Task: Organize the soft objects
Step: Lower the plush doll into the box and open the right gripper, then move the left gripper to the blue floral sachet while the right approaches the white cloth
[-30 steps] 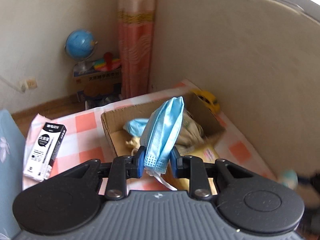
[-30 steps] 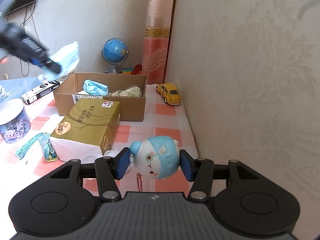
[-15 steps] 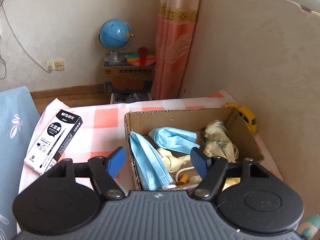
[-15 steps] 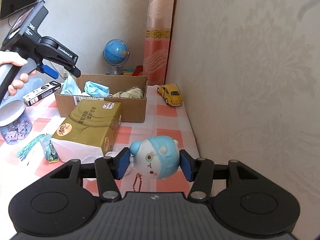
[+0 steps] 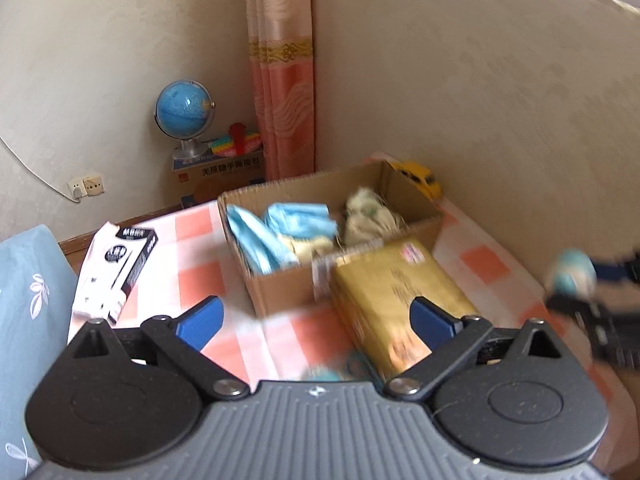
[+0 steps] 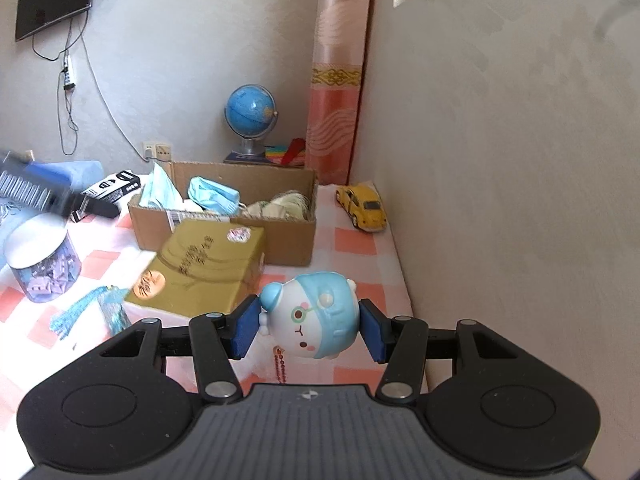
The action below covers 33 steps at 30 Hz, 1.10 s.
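Observation:
A cardboard box (image 5: 280,292) (image 6: 288,240) stands on the checked tablecloth. It holds two blue face masks (image 5: 256,240) (image 6: 214,196) and a cream soft bundle (image 5: 366,220) (image 6: 280,206). My left gripper (image 5: 316,320) is open and empty, pulled back above the table in front of the box. My right gripper (image 6: 310,330) is shut on a blue and white plush toy (image 6: 316,322), held above the table right of the gold tissue pack (image 6: 200,272). The toy also shows blurred at the right edge of the left wrist view (image 5: 572,272).
A gold tissue pack (image 5: 396,292) lies against the box front. A yellow toy car (image 6: 362,208) sits by the wall. A black and white pen box (image 5: 120,268), a clear jar of clips (image 6: 40,264) and a teal tassel (image 6: 92,312) lie left. The wall is close on the right.
My left gripper let the blue mask go into the box, opened and drew back from it. My right gripper has lifted slightly with the plush toy.

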Available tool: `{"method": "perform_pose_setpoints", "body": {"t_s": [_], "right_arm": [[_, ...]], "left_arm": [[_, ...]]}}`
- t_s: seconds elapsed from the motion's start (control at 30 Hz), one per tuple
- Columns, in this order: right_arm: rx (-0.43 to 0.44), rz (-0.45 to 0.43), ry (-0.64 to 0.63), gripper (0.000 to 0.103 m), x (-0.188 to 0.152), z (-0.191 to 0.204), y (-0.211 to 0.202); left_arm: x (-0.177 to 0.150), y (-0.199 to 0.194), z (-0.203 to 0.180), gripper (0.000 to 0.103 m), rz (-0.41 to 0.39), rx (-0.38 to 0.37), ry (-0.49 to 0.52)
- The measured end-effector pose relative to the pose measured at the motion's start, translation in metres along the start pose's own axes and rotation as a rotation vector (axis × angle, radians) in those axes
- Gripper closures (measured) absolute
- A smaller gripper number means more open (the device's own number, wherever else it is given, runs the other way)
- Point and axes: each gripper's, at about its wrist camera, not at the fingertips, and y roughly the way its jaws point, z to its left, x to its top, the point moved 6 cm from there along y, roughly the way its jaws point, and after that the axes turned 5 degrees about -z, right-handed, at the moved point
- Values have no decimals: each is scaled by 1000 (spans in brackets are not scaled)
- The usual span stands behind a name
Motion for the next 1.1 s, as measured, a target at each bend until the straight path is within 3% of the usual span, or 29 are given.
{"method": "perform_pose_setpoints", "body": {"t_s": [0.23, 0.5, 0.8, 0.93, 1.1], "right_arm": [[71, -8, -4, 45, 42, 13, 28], [163, 8, -26, 45, 96, 43, 83], [198, 61, -108, 42, 120, 82, 139], [191, 35, -128, 8, 123, 86, 144], [179, 22, -138, 0, 118, 85, 131]], "left_arm": [[-32, -31, -11, 4, -17, -10, 26], [-59, -36, -10, 3, 6, 7, 55], [-75, -33, 15, 3, 30, 45, 3], [-79, -31, 22, 3, 40, 54, -20], [-80, -29, 25, 3, 43, 51, -24]]}}
